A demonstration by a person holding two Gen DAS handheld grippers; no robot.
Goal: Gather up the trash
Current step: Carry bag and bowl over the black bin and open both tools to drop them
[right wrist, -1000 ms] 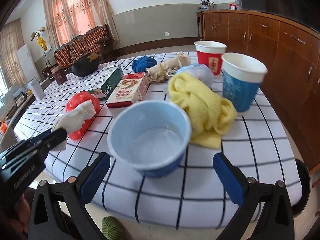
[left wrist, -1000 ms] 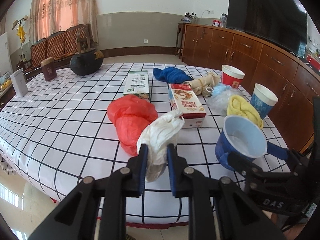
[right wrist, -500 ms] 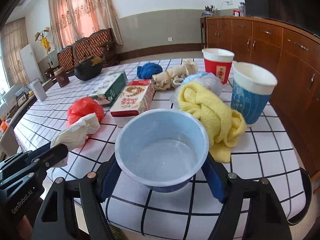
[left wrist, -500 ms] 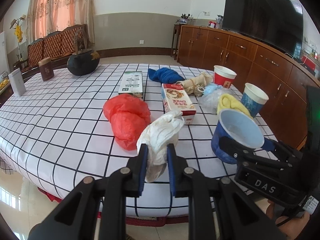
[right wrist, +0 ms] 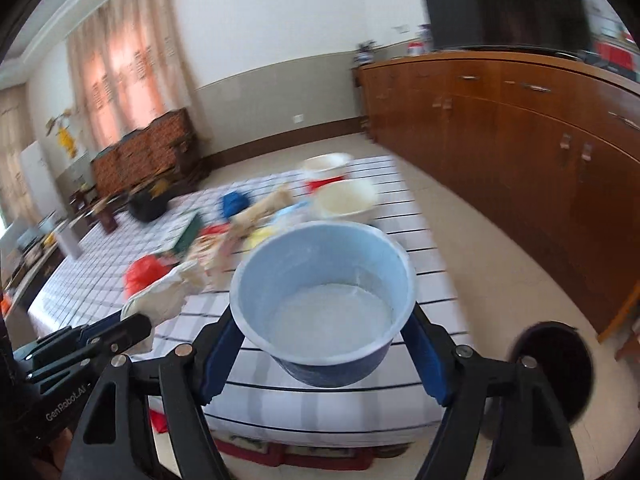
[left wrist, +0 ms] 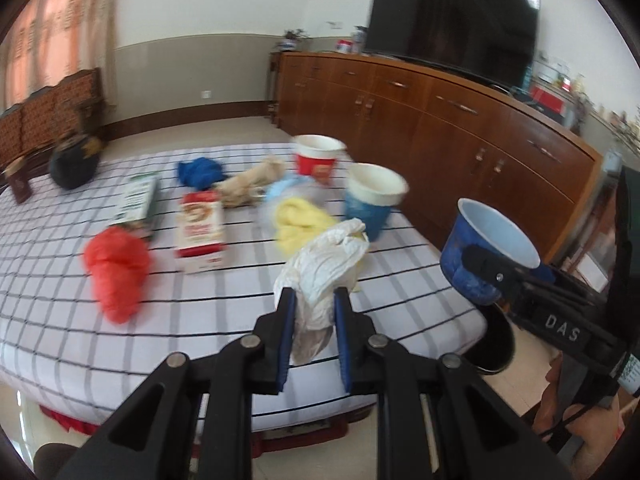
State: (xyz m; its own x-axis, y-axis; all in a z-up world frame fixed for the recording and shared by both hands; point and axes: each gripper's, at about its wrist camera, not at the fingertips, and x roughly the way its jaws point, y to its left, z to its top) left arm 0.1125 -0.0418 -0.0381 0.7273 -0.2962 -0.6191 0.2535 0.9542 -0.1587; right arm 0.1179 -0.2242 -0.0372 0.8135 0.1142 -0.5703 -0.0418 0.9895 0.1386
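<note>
My left tongs are clamped on a crumpled white plastic bag, held above the near edge of the checked counter. My right tongs are gripping a blue paper bowl, lifted off the counter's near right edge.

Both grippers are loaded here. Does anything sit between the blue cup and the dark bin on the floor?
Nothing visible does. The right gripper holds the blue cup past the table corner, and the bin stands on bare floor lower right of it. The left gripper with its white bag is off to the other side.
</note>
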